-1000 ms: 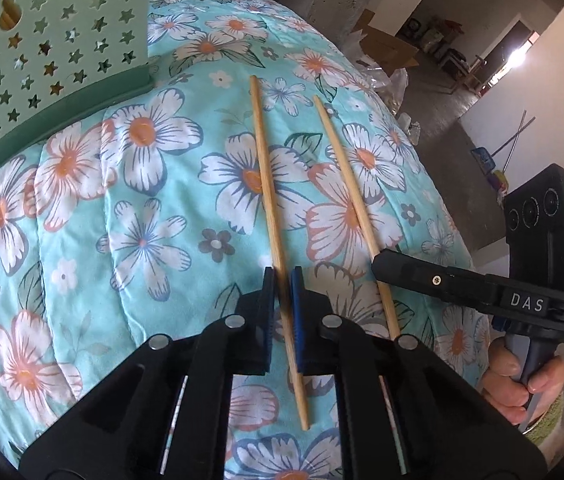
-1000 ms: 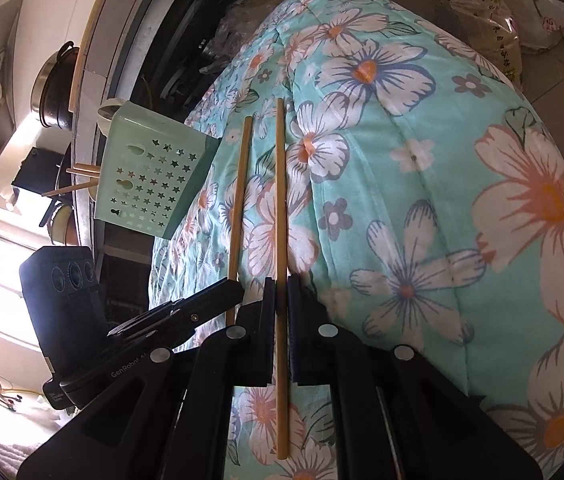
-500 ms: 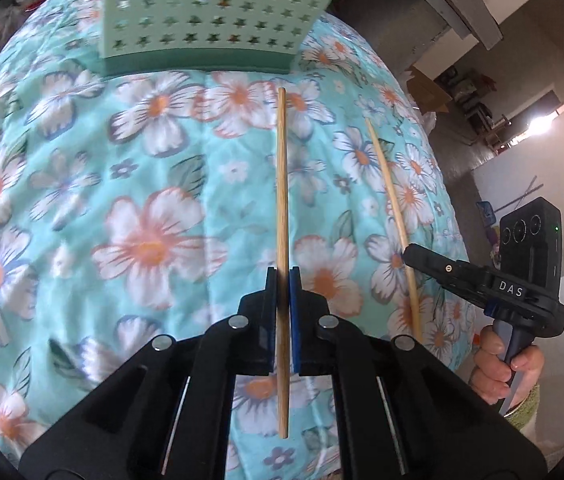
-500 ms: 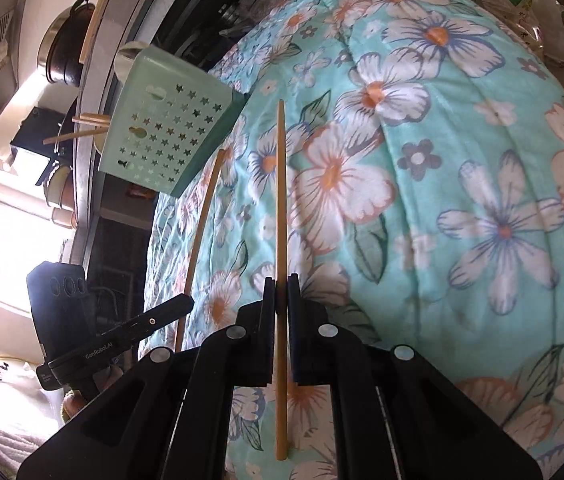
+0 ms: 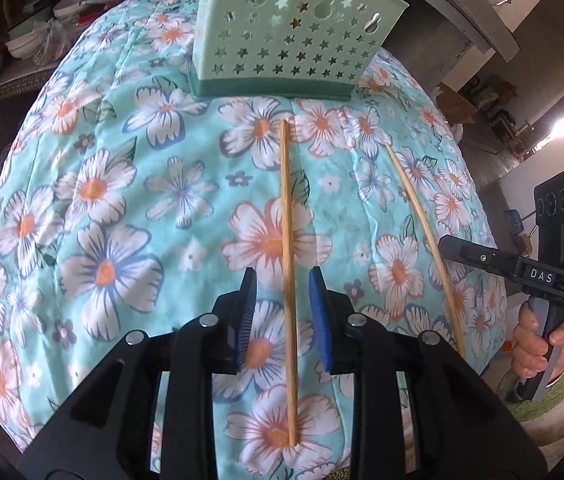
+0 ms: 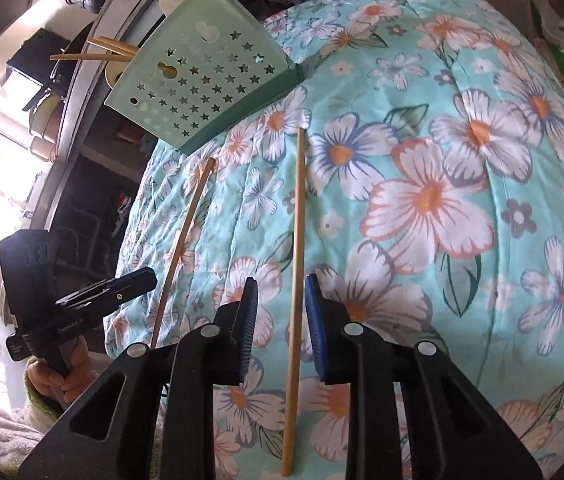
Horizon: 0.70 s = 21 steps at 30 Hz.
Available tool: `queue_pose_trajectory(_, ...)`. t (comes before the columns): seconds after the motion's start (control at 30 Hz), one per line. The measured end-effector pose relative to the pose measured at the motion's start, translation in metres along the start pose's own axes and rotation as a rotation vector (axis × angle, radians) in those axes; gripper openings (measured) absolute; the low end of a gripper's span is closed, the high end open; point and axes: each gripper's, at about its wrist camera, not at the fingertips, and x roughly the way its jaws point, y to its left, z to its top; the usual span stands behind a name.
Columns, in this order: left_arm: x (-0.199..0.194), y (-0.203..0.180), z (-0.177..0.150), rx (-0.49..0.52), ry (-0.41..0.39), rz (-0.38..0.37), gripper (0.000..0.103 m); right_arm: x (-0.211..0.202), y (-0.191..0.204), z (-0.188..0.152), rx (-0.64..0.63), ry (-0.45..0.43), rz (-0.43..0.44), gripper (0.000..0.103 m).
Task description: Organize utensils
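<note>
Chopsticks lay on a flowered quilt [image 5: 102, 208], both pointing toward a green holder [image 5: 293, 40] at its far edge. The left gripper [image 5: 282, 292] had just been opening; its jaws stood apart around one chopstick [image 5: 286, 216], pads clear of it. The right gripper [image 6: 280, 300] had likewise just opened around the other chopstick [image 6: 297, 220], not touching it.
</note>
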Motion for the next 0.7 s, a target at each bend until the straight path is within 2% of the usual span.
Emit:
queue_pose_trajectory(0.2, 0.011, -0.005, 0.036, 0.065, -0.016, 0.032, 0.027, 0.011, 0.008, 0.025, -0.053, -0.005, -0.058, 0.025)
queue_pose_trajectory(0.4, 0.047, -0.011, 0.068, 0.099, 0.034, 0.055, 0.027, 0.033, 0.013, 0.048, -0.091, -0.005, -0.132, 0.025)
queue_pose_trajectory(0.53, 0.067, -0.01, 0.079, 0.094, 0.068, 0.079, 0.027, 0.039, 0.012, 0.059, -0.099, -0.015, -0.154, 0.025)
queue_pose_trajectory(0.7, 0.075, -0.011, 0.087, 0.078, 0.057, 0.089, 0.027, 0.046, 0.008, 0.068, -0.088, -0.025, -0.159, 0.025)
